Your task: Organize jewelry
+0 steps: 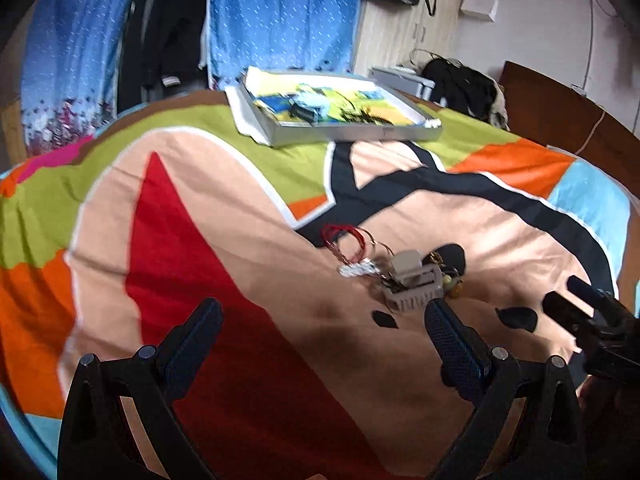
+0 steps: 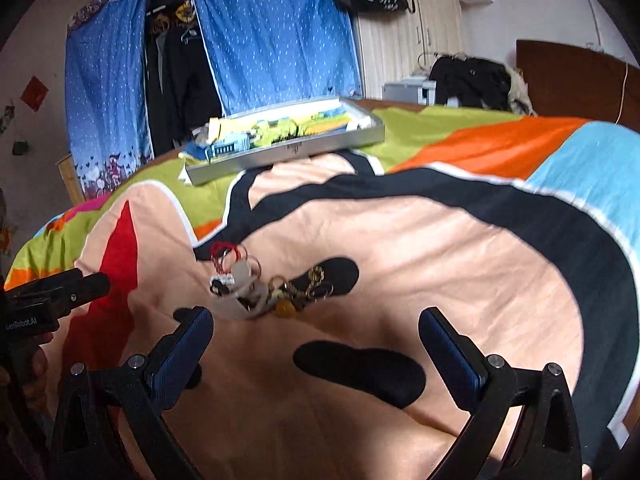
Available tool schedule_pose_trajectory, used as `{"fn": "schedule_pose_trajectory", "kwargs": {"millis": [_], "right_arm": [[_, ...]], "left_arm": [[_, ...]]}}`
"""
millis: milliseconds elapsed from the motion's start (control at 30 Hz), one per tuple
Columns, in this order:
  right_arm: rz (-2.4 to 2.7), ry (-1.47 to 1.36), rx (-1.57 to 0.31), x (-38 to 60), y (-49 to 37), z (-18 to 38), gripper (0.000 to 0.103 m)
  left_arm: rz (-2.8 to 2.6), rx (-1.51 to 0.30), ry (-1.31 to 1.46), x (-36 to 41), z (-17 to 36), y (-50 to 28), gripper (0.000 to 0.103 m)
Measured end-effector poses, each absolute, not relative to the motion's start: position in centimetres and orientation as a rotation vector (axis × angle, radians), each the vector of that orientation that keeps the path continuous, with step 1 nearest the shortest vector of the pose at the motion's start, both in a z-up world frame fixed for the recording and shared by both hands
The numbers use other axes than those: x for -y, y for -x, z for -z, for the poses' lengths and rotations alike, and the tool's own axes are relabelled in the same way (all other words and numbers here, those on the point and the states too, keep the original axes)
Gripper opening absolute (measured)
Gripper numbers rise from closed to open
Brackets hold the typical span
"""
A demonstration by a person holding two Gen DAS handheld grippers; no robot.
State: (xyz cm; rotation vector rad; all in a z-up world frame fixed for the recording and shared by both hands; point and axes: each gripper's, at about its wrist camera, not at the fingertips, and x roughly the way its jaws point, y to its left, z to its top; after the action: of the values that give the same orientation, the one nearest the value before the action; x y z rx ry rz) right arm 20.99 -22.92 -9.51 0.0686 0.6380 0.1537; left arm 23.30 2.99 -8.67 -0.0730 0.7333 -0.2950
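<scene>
we see the small grey jewelry box (image 1: pixel 414 286) lying on the bedspread (image 1: pixel 240 200), tipped, with red bangles (image 1: pixel 348 240) just behind it and beads and chains (image 2: pixel 304 292) piled beside it. left gripper (image 1: pixel 322 322): jaws wide apart, empty, box near its right finger. right gripper (image 2: pixel 316 334): jaws apart, empty, short of the pile. a flat framed tray (image 1: pixel 352 130) rests well behind.
</scene>
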Motion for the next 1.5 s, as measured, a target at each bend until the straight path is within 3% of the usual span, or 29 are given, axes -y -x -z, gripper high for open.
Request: {"fn": "schedule_pose_trajectory", "kwargs": {"millis": [700,833,967,1133,1300,1367,1500], "right_arm": [[-0.350,-0.100,-0.806,23.8,-25.9,12.5,0.101],[-0.398,-0.066,-0.840,23.2,-27.2,13.0,0.081],[-0.443,-0.034,-0.864,22.8,-28.6,13.5,0.067],[-0.476,0.010,-0.887,22.7,-30.3,13.9,0.052],[-0.508,-0.035,-0.905,23.2,-31.4,14.3,0.050],[-0.521,-0.038,-0.914,23.2,-31.7,14.6,0.046],[-0.554,-0.027,-0.932,22.7,-31.9,15.0,0.039]], "left_arm": [[0.440,-0.956,0.182,-1.6,12.4,-28.8,0.094],[0.465,-1.001,0.246,-1.7,12.6,-30.7,0.079],[0.494,-1.037,0.284,-1.3,12.7,-32.4,0.067],[0.519,-1.075,0.288,-0.4,13.1,-34.3,0.060],[0.543,-1.151,0.295,0.3,14.2,-36.0,0.045],[0.555,-1.182,0.307,0.5,14.8,-36.2,0.034],[0.566,-1.189,0.313,0.8,15.2,-36.3,0.027]]}}
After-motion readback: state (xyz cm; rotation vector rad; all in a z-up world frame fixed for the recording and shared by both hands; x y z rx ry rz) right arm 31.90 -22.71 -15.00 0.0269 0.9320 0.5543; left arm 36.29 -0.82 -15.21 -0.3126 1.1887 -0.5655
